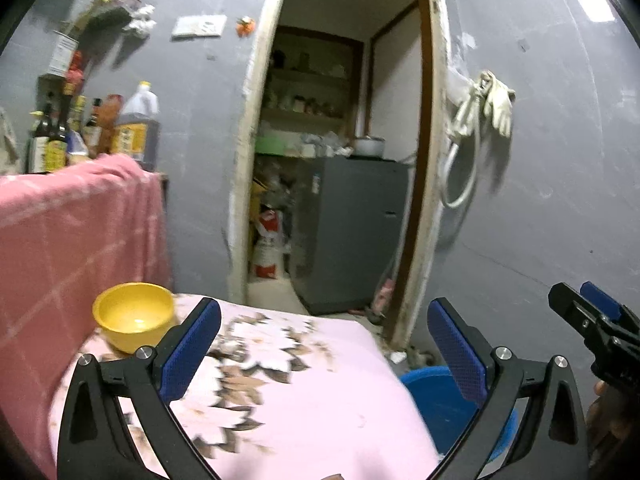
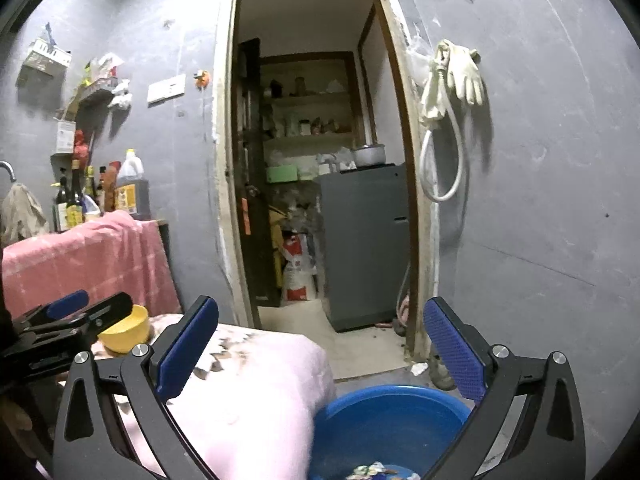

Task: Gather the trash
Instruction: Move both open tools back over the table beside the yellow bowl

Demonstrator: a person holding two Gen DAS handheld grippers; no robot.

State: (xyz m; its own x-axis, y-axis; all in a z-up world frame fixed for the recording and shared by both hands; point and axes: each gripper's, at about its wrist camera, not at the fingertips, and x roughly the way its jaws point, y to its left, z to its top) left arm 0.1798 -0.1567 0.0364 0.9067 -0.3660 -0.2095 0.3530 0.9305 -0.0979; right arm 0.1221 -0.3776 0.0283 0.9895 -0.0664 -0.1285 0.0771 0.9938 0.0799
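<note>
A blue basin (image 2: 392, 420) stands on the floor beside the pink-clothed table (image 2: 256, 392); a few scraps of trash (image 2: 372, 470) lie in its bottom. It also shows in the left wrist view (image 1: 436, 404). My left gripper (image 1: 324, 356) is open and empty above the pink floral cloth (image 1: 300, 400). My right gripper (image 2: 320, 352) is open and empty, above the basin and table edge. A yellow bowl (image 1: 134, 316) sits on the table's far left, also in the right wrist view (image 2: 128, 330).
A doorway (image 2: 320, 160) ahead leads to a storeroom with a grey cabinet (image 2: 364, 244) and sacks. A pink towel (image 1: 72, 232) drapes a counter at left with bottles (image 1: 80, 132). Gloves and a hose (image 2: 448, 92) hang on the grey wall.
</note>
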